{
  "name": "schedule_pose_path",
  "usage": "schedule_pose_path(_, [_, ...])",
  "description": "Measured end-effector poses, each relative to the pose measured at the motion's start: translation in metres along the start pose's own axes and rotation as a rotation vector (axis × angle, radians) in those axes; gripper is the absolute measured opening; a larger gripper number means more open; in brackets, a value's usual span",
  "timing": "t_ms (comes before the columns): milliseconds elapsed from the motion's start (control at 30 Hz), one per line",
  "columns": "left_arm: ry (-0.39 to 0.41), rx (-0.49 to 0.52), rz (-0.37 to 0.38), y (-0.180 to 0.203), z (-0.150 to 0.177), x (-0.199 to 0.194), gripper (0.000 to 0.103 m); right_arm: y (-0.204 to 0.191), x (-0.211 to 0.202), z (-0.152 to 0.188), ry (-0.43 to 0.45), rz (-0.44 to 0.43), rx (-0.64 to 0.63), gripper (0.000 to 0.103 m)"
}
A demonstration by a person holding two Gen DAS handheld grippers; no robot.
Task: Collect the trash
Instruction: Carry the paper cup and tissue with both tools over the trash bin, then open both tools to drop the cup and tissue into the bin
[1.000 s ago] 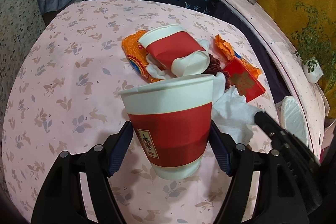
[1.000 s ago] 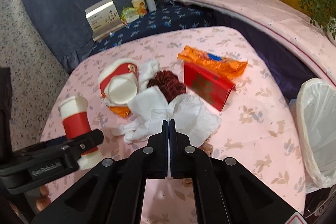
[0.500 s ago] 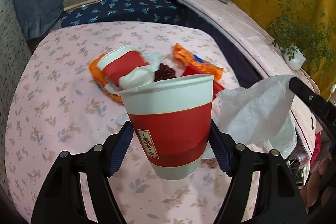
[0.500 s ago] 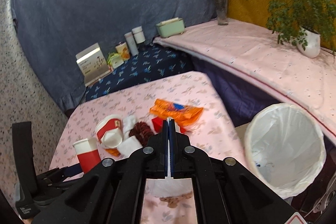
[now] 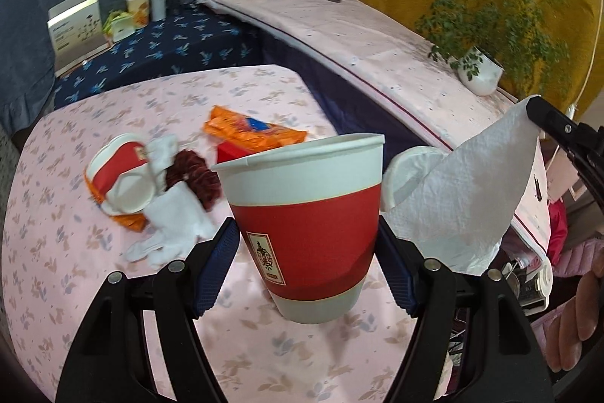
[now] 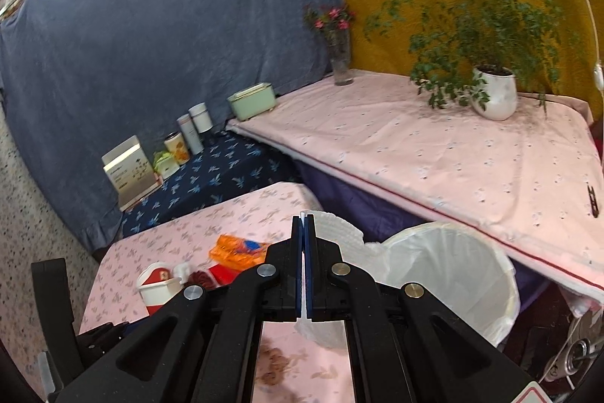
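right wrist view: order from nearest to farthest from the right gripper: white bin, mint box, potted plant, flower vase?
From the right gripper:
1. White bin, just right, below the tips.
2. Mint box, back left, at the pink table's corner.
3-4. Potted plant, far right, and flower vase, back centre: too close to call.

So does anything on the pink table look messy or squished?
Yes. A second red paper cup lies on its side, crushed, on the pink table. Beside it sit a crumpled white tissue, a dark red scrunchy lump and a wrinkled orange wrapper, all heaped together like rubbish.
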State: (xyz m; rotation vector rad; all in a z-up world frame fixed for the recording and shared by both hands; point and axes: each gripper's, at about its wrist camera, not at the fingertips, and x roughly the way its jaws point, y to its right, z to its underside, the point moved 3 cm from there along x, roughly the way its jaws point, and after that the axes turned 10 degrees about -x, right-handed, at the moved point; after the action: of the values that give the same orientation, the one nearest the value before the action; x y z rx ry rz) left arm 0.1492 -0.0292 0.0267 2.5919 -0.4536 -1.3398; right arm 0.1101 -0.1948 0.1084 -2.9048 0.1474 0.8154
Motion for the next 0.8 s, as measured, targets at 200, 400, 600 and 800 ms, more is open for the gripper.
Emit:
schedule_pose_path(200, [-0.024, 0.056, 0.026, 0.041, 0.003, 0.018, 0.068, 0.04, -0.002, 0.006, -0.006, 0.055, 0.046, 0.001])
schedule_pose_path(400, [-0.05, 0.122, 0.052, 0.082, 0.009, 0.037, 0.068, 0.078, 0.002, 0.014, -0.019, 0.106, 0.08, 0.001])
schedule_pose_path(600, [-0.065, 0.197, 0.081, 0.123, 0.013, 0.055, 0.068, 0.111, 0.01, 0.022, -0.045, 0.143, 0.117, 0.001])
schedule_pose_path(800, [-0.079, 0.259, 0.105, 0.155, 0.017, 0.073, 0.068, 0.131, 0.019, 0.034, -0.074, 0.158, 0.143, 0.001])
